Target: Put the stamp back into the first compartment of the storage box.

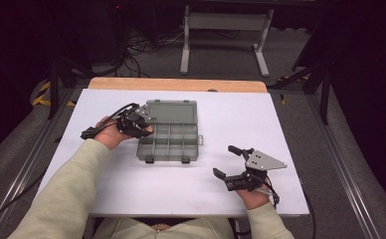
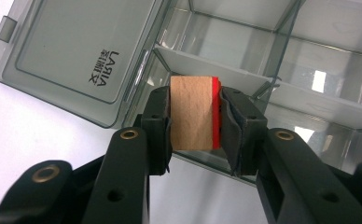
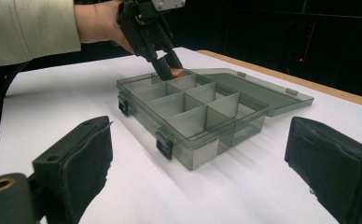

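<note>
From above, the high view shows a white bench (image 1: 131, 184) with a grey compartment box (image 1: 169, 143) lying near its middle, the lid (image 1: 172, 111) folded back flat on the far side. At the box's left edge the left hand-held gripper (image 1: 140, 127) reaches over the rim, its cable trailing back past the cream sleeve (image 1: 66, 194). Well apart, at the near right of the bench, the right hand-held gripper (image 1: 226, 162) sits with its jaws spread and nothing between them, pointing toward the box. Beyond the bench, a floor with cables and a white frame stand.

Along the left hand-held gripper (image 2: 194, 114) view, the jaws pinch a small wooden block (image 2: 191, 113) with one red face, pads pressed on both sides. It hangs just above the box's near wall (image 2: 207, 161), beside the hinge; the dividers and the lid with printed lettering lie behind it.

Across the right hand-held gripper (image 3: 198, 163) view, the two black jaws stand wide apart, the box between them farther off. Over its far corner compartment (image 3: 144, 83), the other gripper holds the block low, tips at rim height.
</note>
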A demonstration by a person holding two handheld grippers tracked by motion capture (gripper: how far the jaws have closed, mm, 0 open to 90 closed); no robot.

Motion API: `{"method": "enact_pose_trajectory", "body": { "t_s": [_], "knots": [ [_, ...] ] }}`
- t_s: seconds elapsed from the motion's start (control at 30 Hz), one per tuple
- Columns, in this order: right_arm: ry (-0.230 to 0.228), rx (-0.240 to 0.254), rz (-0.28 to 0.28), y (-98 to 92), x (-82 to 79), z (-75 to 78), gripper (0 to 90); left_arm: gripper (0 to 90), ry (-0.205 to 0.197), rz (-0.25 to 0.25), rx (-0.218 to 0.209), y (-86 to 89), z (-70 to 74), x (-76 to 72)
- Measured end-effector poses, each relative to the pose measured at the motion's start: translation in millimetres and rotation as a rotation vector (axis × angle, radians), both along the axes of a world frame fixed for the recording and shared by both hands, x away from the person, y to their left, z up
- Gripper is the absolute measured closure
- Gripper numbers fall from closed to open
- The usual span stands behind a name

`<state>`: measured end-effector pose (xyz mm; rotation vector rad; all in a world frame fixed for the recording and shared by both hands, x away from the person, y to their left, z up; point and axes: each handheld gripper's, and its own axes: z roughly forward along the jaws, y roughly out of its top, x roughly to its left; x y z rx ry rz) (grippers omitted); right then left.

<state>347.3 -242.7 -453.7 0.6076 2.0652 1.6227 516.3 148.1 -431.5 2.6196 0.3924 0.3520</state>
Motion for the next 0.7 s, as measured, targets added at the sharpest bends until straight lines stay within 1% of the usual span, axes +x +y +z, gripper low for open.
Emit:
{"method": "enact_pose_trajectory", "body": {
  "t_s": [0.1,0.17,0.53,0.6,0.63,0.7],
  "knots": [
    [0.0,0.0,0.0,0.0,0.0,0.0,7.8,65.6,0.007,0.001,-0.003,-0.2,-1.4,0.2],
    [0.0,0.0,0.0,0.0,0.0,0.0,7.8,65.6,0.012,0.001,0.007,-0.8,-2.8,0.6],
    [0.001,0.001,0.002,-0.1,0.0,-0.1,7.8,65.2,0.018,0.005,0.006,-2.3,-5.1,1.3],
    [0.0,0.0,0.002,-0.1,0.0,-0.1,7.8,62.3,0.017,0.011,-0.002,-2.0,-4.8,1.5],
    [0.0,0.001,0.002,-0.2,0.0,0.0,7.8,57.8,0.024,0.019,-0.021,-1.0,-4.1,2.3],
    [-0.002,0.001,0.003,-0.2,0.2,-0.1,7.8,56.6,0.02,0.018,-0.021,-0.5,-3.7,2.0]
  ]
}}
